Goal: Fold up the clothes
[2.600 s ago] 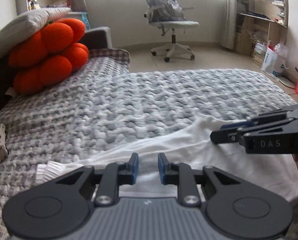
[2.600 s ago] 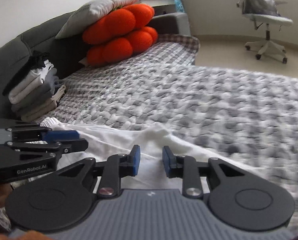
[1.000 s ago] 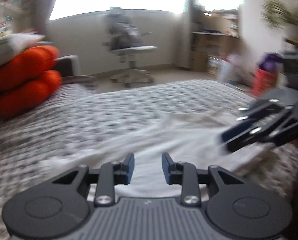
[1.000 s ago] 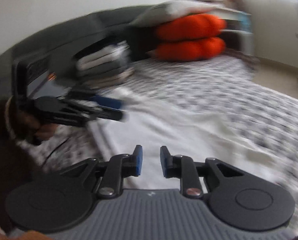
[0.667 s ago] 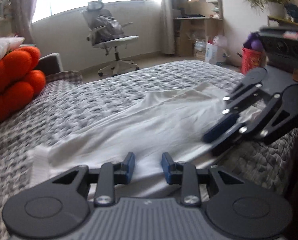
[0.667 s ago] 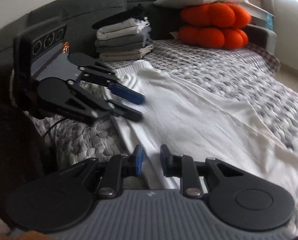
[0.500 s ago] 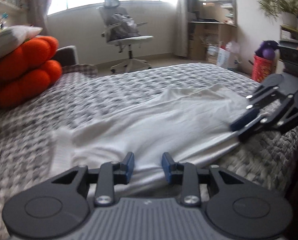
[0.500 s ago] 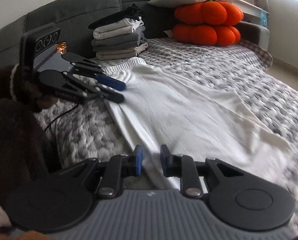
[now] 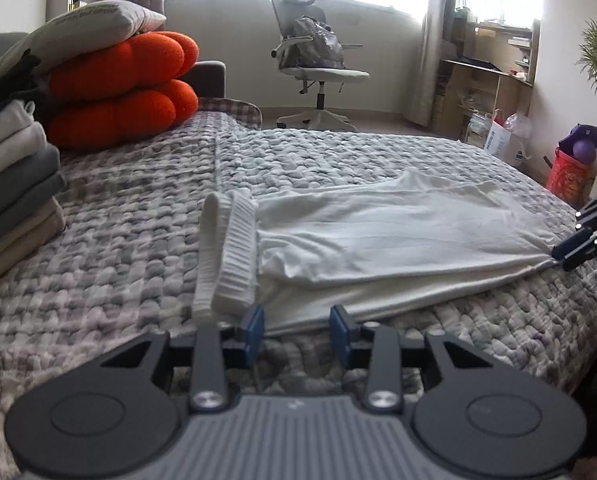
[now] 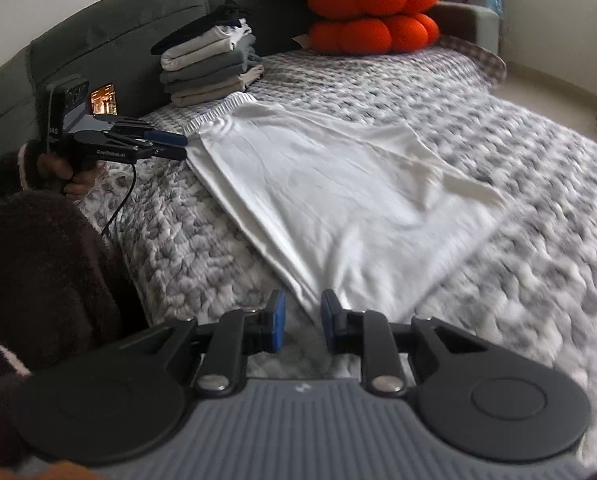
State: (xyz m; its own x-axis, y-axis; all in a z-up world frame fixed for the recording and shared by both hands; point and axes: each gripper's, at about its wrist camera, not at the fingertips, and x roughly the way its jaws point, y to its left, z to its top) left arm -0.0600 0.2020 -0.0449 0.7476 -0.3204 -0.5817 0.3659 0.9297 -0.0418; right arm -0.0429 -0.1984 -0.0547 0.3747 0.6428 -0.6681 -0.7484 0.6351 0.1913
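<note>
- A grey knitted blanket covers the bed; white garment spread flat on it.
- Folded clothes stack and orange cushions by the headboard (office chair under the window).
- Left gripper jaws opening, nothing gripped, at the garment's waistband end.
- Right gripper slightly open, empty, at the hem corner.

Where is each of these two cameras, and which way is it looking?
Left wrist: on the left gripper, whose jaws are opening; looks across the bed over the garment toward the chair; right gripper at right edge.
Right wrist: on the right gripper; looks along the garment toward the stack; left gripper, hand, sleeve show.
Shared: garment, bed, orange cushions.
</note>
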